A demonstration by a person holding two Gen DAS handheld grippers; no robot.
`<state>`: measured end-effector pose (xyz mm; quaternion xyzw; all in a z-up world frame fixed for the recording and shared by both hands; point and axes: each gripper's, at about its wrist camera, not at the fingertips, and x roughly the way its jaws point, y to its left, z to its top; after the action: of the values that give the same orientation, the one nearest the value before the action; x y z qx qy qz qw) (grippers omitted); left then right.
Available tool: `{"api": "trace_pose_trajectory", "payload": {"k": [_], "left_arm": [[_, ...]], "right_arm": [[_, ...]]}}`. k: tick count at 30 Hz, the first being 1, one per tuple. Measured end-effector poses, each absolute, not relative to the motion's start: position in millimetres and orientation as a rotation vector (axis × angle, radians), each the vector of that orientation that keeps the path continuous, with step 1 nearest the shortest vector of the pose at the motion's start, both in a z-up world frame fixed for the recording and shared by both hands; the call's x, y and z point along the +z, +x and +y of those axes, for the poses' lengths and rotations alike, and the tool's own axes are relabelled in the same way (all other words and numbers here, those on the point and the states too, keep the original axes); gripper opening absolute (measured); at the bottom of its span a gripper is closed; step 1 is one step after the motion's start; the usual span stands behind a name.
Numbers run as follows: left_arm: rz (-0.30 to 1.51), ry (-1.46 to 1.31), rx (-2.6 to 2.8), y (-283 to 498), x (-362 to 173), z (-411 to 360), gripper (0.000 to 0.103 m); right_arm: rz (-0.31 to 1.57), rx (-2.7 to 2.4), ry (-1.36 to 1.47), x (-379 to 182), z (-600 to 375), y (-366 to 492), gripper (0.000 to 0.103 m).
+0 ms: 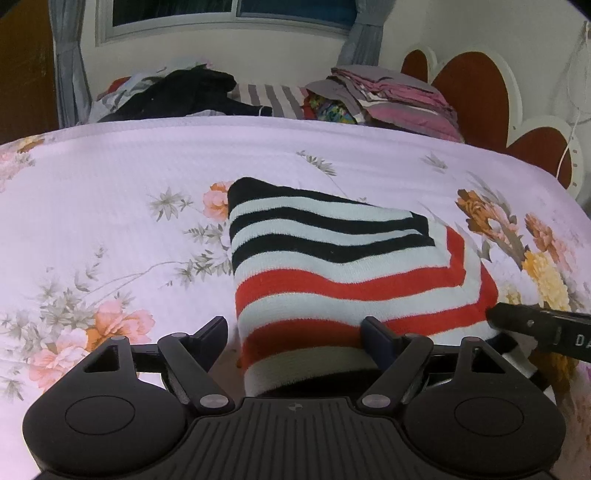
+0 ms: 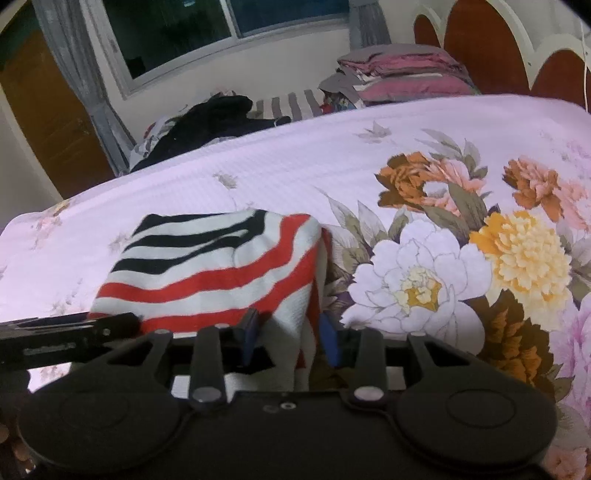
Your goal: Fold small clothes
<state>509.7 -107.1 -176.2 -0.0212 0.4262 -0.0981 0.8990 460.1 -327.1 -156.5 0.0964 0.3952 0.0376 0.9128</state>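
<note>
left wrist view: a folded striped knit garment (image 1: 332,266), black-and-white bands at its far end and red-and-white bands nearer, lies on a pale pink floral bedspread (image 1: 110,184). the left gripper (image 1: 295,332) sits low at the garment's near edge with its two fingers spread wide apart; the near hem lies between them, the right-hand finger (image 1: 376,338) resting on the cloth and the other on the bedspread beside the garment, not pinching. at the garment's near right corner the tip of the right gripper (image 1: 532,326) comes in from the side. far behind the garment, along the wall under a window (image 1: 229,14), are a dark heap of clothes (image 1: 192,92) and a stack of folded pink and grey textiles (image 1: 399,99).

right wrist view: the same garment (image 2: 214,266) lies left of large printed flowers on the bedspread (image 2: 295,158). the right gripper (image 2: 290,328) straddles the garment's near right corner, its blue-padded fingers (image 2: 328,339) apart with cloth between them; whether they press it, i cannot tell. the left gripper's dark body (image 2: 70,332) lies at the garment's near left edge.
</note>
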Motion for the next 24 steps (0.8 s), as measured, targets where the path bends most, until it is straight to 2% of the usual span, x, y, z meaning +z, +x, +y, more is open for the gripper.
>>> {"api": "trace_pose_trajectory", "payload": {"k": [10, 20, 21, 23, 24], "left_arm": [[0.882, -0.036, -0.237, 482, -164, -108, 0.079], [0.916, -0.064, -0.282, 442, -169, -87, 0.079], [0.927, -0.070, -0.287, 438, -172, -85, 0.079], [0.947, -0.088, -0.298, 433, -179, -80, 0.079], [0.958, -0.103, -0.305, 432, -182, -78, 0.079]], "right_arm": [[0.799, 0.108, 0.183, -142, -328, 430, 0.038], [0.842, 0.131, 0.182, -155, -331, 386, 0.039], [0.850, 0.131, 0.183, -157, -332, 383, 0.037], [0.872, 0.143, 0.195, -164, -332, 376, 0.025], [0.886, 0.146, 0.195, -169, -332, 374, 0.024]]}}
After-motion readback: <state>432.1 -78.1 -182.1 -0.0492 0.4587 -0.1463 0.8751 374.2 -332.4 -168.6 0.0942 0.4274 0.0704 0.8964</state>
